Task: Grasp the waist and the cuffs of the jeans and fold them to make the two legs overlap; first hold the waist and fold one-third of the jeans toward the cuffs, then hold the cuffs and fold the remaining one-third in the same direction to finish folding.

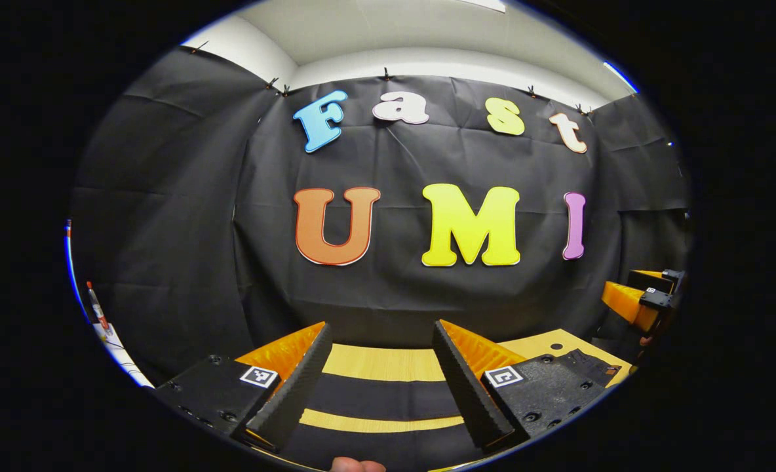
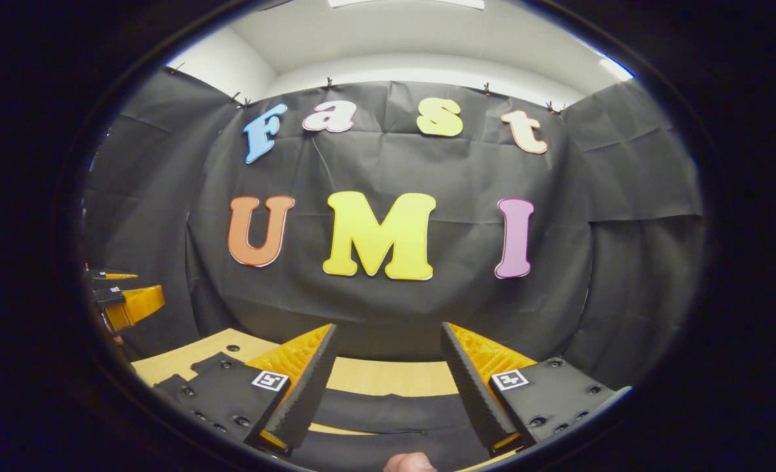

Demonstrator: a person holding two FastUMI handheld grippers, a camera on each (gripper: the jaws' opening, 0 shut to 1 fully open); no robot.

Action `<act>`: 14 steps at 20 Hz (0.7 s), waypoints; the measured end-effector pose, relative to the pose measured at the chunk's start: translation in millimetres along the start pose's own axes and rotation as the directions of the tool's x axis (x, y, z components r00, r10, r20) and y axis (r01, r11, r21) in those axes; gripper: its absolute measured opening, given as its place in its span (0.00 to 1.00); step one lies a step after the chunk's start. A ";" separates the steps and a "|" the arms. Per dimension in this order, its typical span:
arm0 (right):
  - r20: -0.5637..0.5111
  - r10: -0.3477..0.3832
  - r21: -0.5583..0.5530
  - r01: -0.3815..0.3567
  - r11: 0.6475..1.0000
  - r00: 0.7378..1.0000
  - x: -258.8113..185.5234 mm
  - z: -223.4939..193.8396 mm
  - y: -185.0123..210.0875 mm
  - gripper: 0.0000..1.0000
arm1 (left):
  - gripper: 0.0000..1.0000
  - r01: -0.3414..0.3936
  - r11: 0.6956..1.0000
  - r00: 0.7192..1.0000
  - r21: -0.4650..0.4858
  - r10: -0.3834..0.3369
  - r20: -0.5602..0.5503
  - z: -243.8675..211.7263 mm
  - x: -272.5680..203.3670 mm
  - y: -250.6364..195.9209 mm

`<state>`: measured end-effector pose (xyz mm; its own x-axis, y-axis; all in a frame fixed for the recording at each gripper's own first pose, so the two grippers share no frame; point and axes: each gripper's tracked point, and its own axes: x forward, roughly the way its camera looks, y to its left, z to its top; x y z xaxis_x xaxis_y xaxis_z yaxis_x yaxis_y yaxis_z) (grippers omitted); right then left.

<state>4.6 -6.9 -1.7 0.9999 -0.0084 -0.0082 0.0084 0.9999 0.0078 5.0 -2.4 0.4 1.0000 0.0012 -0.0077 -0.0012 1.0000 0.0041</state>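
I have the left tool (image 1: 383, 383) held level above the counter (image 1: 388, 362), its two fingers spread wide with nothing between them. Through the gap I see the pale wood of the counter crossed by dark bands of cloth, which I take to be the jeans (image 1: 378, 396), lying flat below and ahead of the fingers, not touched by them. A fingertip (image 1: 356, 465) of the holding hand shows at 6 o'clock in the left gripper view. At 3 o'clock in that view the other tool hangs well apart, over the counter's far edge.

The right tool (image 2: 388, 387) is likewise wide apart and grips nothing. Below its fingers the dark jeans (image 2: 388, 413) lie across the counter (image 2: 388, 377), with a strip of wood showing beyond them. At 9 o'clock in the right gripper view I see the left tool (image 2: 126, 303), raised off the counter. I cannot tell waist from cuffs.
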 end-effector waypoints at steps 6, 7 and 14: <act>-0.005 -0.017 -0.001 0.017 1.000 1.000 3.4 -2.8 -10.5 0.94 | 0.99 -0.016 1.000 1.000 -0.010 0.016 -0.014 -4.2 1.6 5.1; -0.008 -0.022 -0.003 0.022 1.000 1.000 4.2 -3.9 -13.9 0.96 | 0.99 -0.020 1.000 1.000 -0.011 0.020 -0.016 -5.2 1.7 7.3; -0.057 -0.089 0.008 0.090 0.996 0.994 12.2 -25.2 -63.3 0.94 | 0.99 -0.110 0.991 0.989 -0.078 0.101 -0.104 -35.1 2.8 42.2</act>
<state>16.0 -70.1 -27.5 0.9930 -0.0973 -0.0663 0.0985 0.9950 0.0151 7.5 40.0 -34.5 0.9884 0.1029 -0.1115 -0.1114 0.9911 -0.0728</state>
